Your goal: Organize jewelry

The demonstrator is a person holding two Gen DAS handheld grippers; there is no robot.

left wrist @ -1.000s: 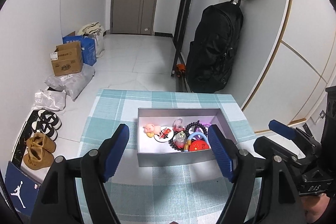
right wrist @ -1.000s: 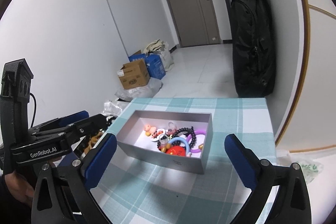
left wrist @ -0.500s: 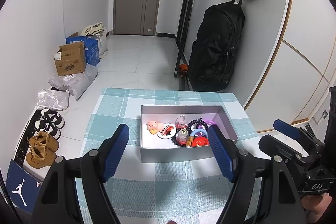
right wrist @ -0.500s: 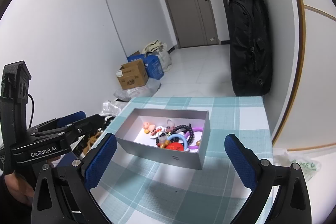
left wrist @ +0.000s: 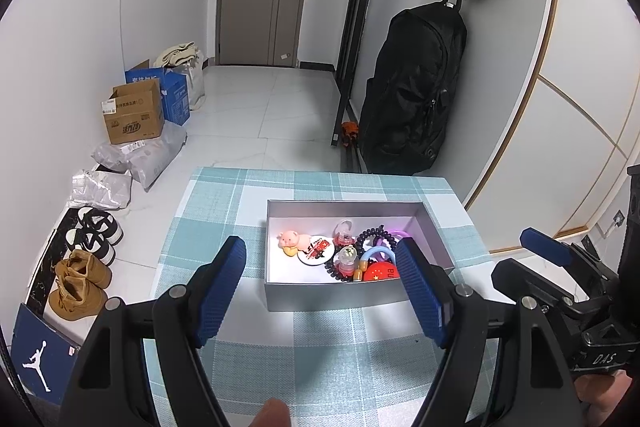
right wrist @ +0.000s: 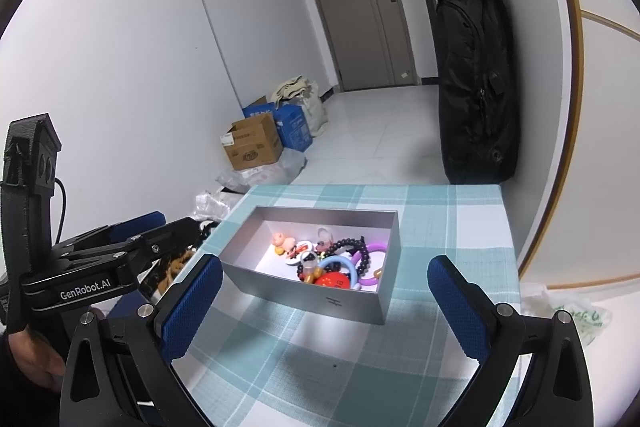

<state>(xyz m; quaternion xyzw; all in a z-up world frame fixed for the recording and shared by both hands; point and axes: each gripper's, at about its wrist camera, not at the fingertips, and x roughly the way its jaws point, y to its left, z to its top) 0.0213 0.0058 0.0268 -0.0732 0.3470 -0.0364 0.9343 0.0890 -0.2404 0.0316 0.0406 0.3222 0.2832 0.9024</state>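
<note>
An open grey box (left wrist: 332, 297) (right wrist: 320, 301) sits on the checked tablecloth. Inside lie a pink pig charm (left wrist: 294, 241), a round white badge (left wrist: 316, 250), a black bead bracelet (left wrist: 372, 233) (right wrist: 348, 247), a blue ring (left wrist: 380, 253), a purple ring (right wrist: 376, 249) and a red round piece (left wrist: 382, 271). My left gripper (left wrist: 318, 242) hovers open in front of the box, nothing between its blue pads. My right gripper (right wrist: 325, 261) is open too, off the box's near right corner, and holds nothing.
The teal checked cloth (left wrist: 240, 211) covers a small table that ends just behind the box. On the floor to the left are cardboard boxes (left wrist: 134, 117), plastic parcels and shoes (left wrist: 80, 279). A black backpack (left wrist: 412, 99) hangs on the right wall.
Both views have shifted only slightly. The box and its contents lie as before, and both grippers stay open.
</note>
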